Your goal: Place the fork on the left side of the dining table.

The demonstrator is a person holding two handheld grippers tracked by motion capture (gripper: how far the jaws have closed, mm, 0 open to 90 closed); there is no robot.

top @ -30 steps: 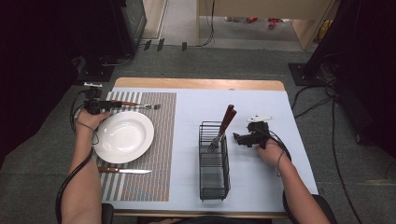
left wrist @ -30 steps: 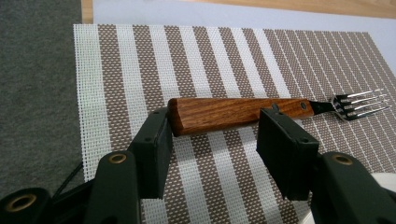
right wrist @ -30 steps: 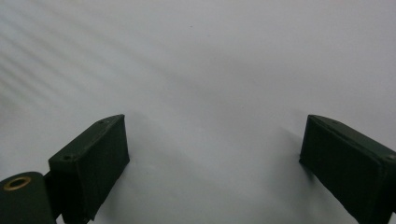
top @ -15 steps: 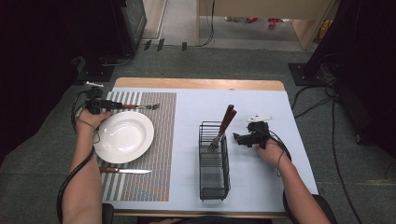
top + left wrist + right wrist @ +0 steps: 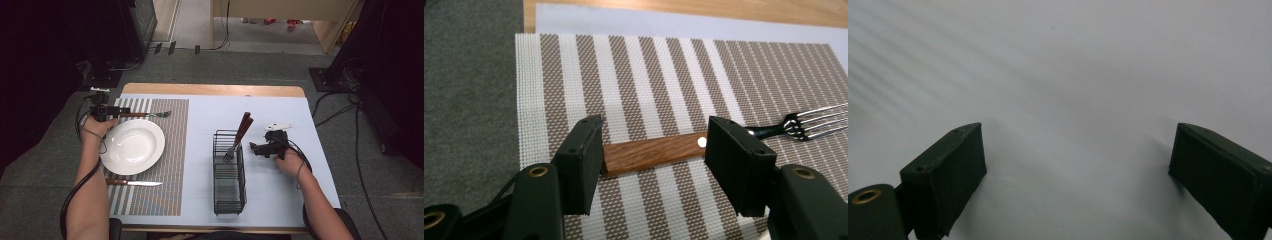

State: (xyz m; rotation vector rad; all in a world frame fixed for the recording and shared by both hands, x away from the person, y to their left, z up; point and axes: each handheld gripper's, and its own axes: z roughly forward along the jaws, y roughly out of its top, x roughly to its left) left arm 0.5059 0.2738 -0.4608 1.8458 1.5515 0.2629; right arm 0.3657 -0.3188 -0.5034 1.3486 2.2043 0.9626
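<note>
We see the left gripper [image 5: 651, 150] with jaws spread, just opened wider, astride the fork [image 5: 659, 152] lying on the striped placemat [image 5: 634, 75] just beyond the white plate [image 5: 132, 146]. The right gripper [image 5: 256, 148], jaws apart and empty, hovers right of that plate.

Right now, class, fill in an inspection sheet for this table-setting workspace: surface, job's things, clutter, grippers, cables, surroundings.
Surface: table with pale blue cover; striped placemat at left.
Job's things: fork flat on the placemat beyond the plate; knife on its near side.
Clutter: wire caddy holding cutlery.
Grippers: left gripper open, jaws just opened, either side of the fork's wooden handle; right gripper open over the cover.
Cables: one trails from each gripper.
Surroundings: grey carpet, dark equipment.
</note>
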